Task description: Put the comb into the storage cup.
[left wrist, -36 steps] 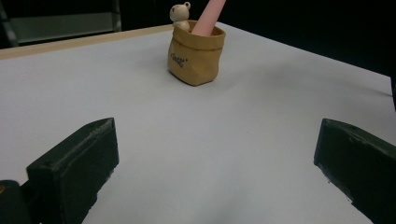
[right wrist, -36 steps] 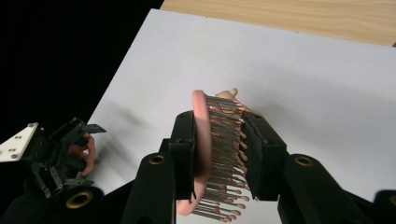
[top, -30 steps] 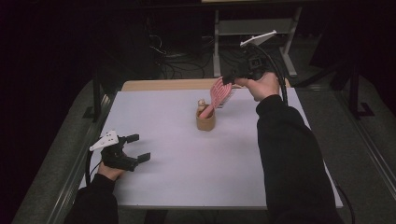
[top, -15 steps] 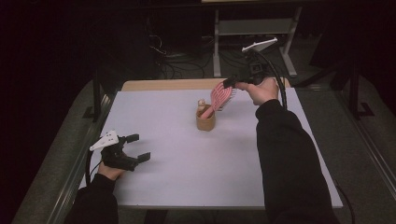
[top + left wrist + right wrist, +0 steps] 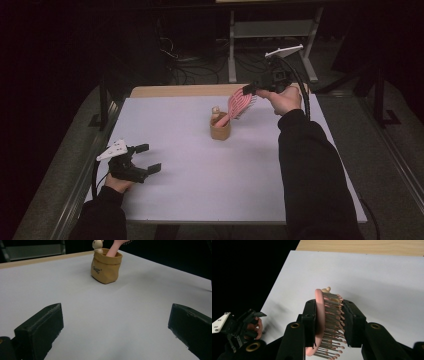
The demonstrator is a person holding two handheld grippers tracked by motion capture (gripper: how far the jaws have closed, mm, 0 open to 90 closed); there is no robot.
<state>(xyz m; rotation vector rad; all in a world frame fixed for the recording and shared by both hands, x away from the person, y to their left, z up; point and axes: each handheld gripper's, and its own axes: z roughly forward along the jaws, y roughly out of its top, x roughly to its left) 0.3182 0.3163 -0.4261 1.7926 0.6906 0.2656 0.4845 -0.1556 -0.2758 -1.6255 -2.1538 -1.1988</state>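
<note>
The right gripper (image 5: 250, 91) is clamping its fingers (image 5: 310, 315) on the pink hairbrush (image 5: 238, 104), whose handle is sitting in the small brown bag (image 5: 220, 131) mid-desk. Pushing sideways is risking tipping the light bag. The left gripper (image 5: 148, 158) is resting with fingers wide apart, holding nothing.

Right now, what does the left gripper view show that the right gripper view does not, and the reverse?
The left gripper view shows the tan pouch with a small figure beside the pink handle, framed by the open left claw. The right gripper view shows the right claw shut on the hairbrush, bristles visible, with the other hand farther off. Both show the white table and part of the hairbrush.
</note>
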